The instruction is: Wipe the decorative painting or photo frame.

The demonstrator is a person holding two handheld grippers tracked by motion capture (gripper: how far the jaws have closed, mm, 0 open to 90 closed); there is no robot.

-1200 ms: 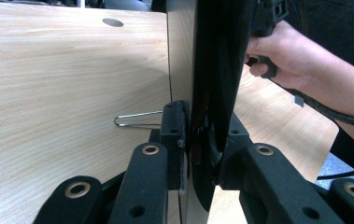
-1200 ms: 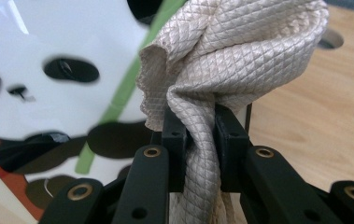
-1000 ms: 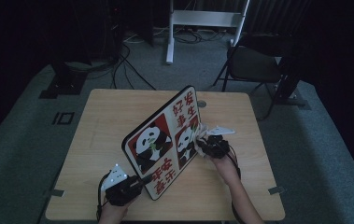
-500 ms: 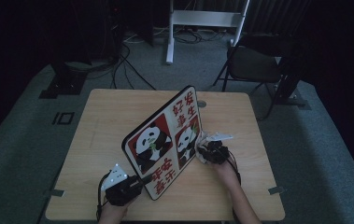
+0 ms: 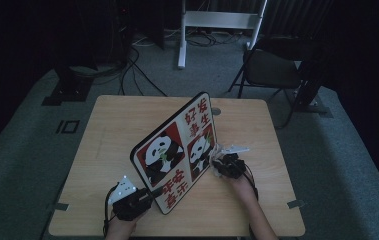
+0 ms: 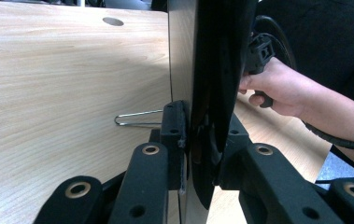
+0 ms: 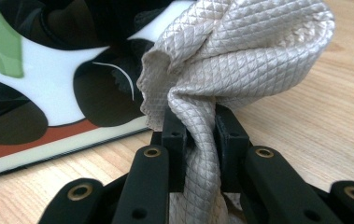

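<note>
My left gripper [image 5: 149, 194] clamped the stiff, tippy board [image 5: 177, 155] at 6 o'clock; my right gripper [image 5: 218, 165] pinched the soft cloth [image 7: 240, 51].

Wooden table [image 5: 102, 150] bears the upright panda board [image 5: 174, 157]

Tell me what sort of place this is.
Probably a dim studio or lab set up for recording: a lone wooden table on grey carpet, loose cables across the floor, a folding chair and a white stand behind.
</note>
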